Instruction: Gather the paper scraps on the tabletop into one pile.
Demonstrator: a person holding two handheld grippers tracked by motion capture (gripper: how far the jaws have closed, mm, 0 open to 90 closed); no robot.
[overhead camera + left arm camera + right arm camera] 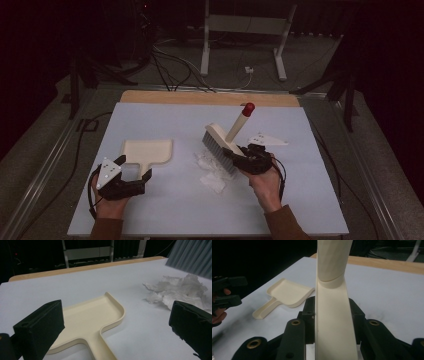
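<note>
Behind my table: dark room, grey floor at the frame's left; white frame stand top centre; black cables upper left.

Crumpled paper between dustpan, brush

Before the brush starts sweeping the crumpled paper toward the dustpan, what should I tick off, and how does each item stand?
1. Right gripper shut on the brush: ok.
2. Brush bristles beside the crumpled paper: ok.
3. Left gripper around the dustpan handle: ok, jaws straddle it.
4. Left gripper closed on that handle: not ok, jaws open.
5. Dustpan lying flat on the table: ok.
6. Dustpan mouth facing the paper: not ok, it faces away from the person.
</note>
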